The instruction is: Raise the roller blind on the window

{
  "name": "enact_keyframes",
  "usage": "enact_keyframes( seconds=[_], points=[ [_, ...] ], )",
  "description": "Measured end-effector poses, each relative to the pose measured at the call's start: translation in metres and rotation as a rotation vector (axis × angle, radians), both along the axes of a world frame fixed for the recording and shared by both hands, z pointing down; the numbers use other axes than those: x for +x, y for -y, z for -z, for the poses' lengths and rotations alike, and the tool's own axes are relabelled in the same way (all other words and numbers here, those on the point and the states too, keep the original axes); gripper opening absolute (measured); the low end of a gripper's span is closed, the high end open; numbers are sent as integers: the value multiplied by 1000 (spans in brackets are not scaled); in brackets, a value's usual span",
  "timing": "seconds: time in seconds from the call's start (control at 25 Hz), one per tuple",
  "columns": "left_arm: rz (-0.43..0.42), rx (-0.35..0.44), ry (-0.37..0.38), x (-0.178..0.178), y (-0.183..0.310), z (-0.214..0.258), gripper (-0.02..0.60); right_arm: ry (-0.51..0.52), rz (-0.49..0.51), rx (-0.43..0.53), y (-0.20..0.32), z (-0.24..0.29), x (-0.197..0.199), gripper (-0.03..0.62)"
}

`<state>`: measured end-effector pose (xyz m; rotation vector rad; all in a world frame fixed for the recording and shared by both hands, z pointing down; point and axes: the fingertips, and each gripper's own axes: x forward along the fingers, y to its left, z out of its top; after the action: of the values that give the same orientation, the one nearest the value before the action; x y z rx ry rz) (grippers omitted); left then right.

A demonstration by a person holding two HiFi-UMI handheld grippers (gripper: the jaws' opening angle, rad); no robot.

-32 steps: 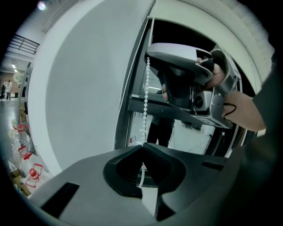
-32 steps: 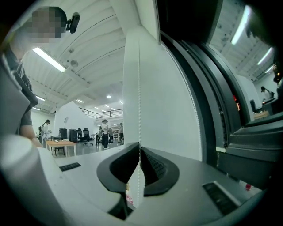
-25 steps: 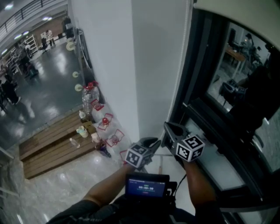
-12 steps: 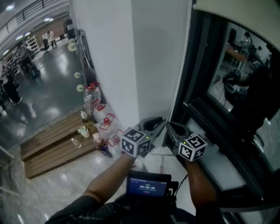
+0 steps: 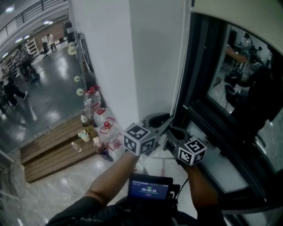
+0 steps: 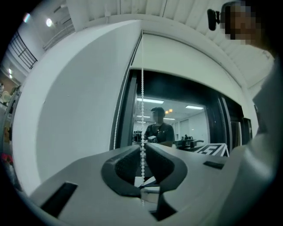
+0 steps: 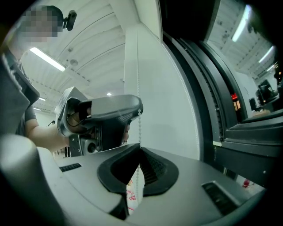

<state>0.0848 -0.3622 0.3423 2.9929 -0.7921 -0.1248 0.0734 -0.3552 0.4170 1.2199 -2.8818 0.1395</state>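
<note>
At the left edge of the window (image 5: 221, 79): a white bead chain (image 5: 180, 66) is hung down along the dark frame, beside the white wall;
Roller blind (image 5: 247, 11): seen as a pale band across the top of the window; dark glass is left bare below its lower edge;
Left gripper (image 5: 169, 120): held as the upper of the 2; its jaws are set narrowly apart and have just been closing a little; the bead chain is passed between them without being pinched;
Right gripper (image 5: 170, 132): held just below the left gripper; its jaws are closed tight on the bead chain; more chain is seen hanging under the tips;
Foot of the wall: a large water bottle (image 5: 90, 100) is stood beside a wooden platform (image 5: 53, 150)
</note>
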Motion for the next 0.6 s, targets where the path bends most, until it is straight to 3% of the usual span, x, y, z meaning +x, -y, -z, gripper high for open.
enact_keyframes(
  seconds=[0.04, 0.6],
  points=[
    [5, -1, 4, 1, 0, 0, 13, -2, -1, 1, -1, 1, -1, 0],
    [-19, 46, -44, 5, -7, -7, 9, 16, -8, -16, -7, -3, -2, 1]
  ],
)
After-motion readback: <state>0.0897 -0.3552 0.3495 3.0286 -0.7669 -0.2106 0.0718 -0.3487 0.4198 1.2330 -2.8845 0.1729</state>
